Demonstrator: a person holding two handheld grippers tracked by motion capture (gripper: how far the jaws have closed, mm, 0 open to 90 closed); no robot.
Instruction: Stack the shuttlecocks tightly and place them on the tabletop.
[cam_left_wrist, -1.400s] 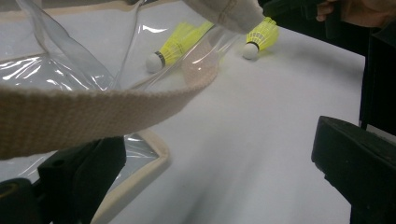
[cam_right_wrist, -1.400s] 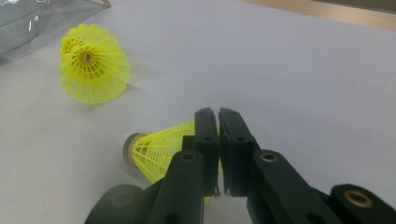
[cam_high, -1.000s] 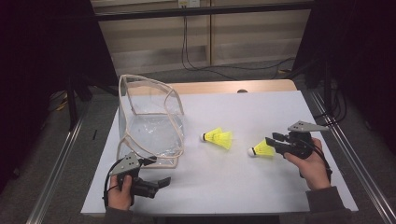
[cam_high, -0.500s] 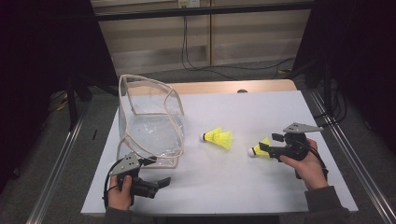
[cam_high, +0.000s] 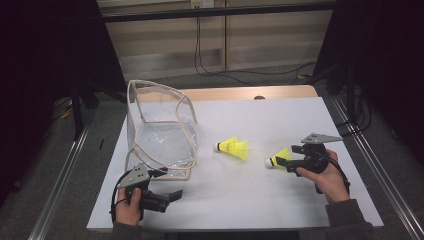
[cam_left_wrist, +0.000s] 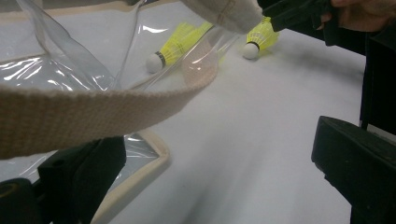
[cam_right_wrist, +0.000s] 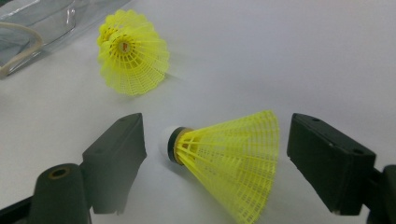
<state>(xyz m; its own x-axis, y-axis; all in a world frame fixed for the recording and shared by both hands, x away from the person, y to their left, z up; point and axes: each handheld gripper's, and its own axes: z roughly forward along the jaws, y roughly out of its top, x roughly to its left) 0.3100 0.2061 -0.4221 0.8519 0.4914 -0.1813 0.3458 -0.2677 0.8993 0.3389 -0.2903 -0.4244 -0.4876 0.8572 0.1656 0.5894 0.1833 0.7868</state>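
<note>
Shuttlecock (cam_right_wrist: 224, 158) apparently loose between right gripper's (cam_right_wrist: 215, 158) just-opening jaws.

**Materials and finishes**

Shuttlecocks: the near shuttlecock (cam_right_wrist: 229, 161) and the far shuttlecock (cam_right_wrist: 130, 58) are seen as yellow plastic mesh skirts, slightly glossy; a smooth white cap with a dark band is seen on the near one.

Bag (cam_high: 162, 132): clear glossy plastic film, creased, with glare. It is edged in woven cream cloth webbing (cam_left_wrist: 93, 109), matt and coarse.

Table (cam_high: 280, 200): covered in a smooth matt white sheet; bare light wood is seen at the far edge.

Grippers: the right gripper (cam_right_wrist: 215, 163) and left gripper (cam_left_wrist: 215, 177) have matt black plastic, faintly textured.
</note>
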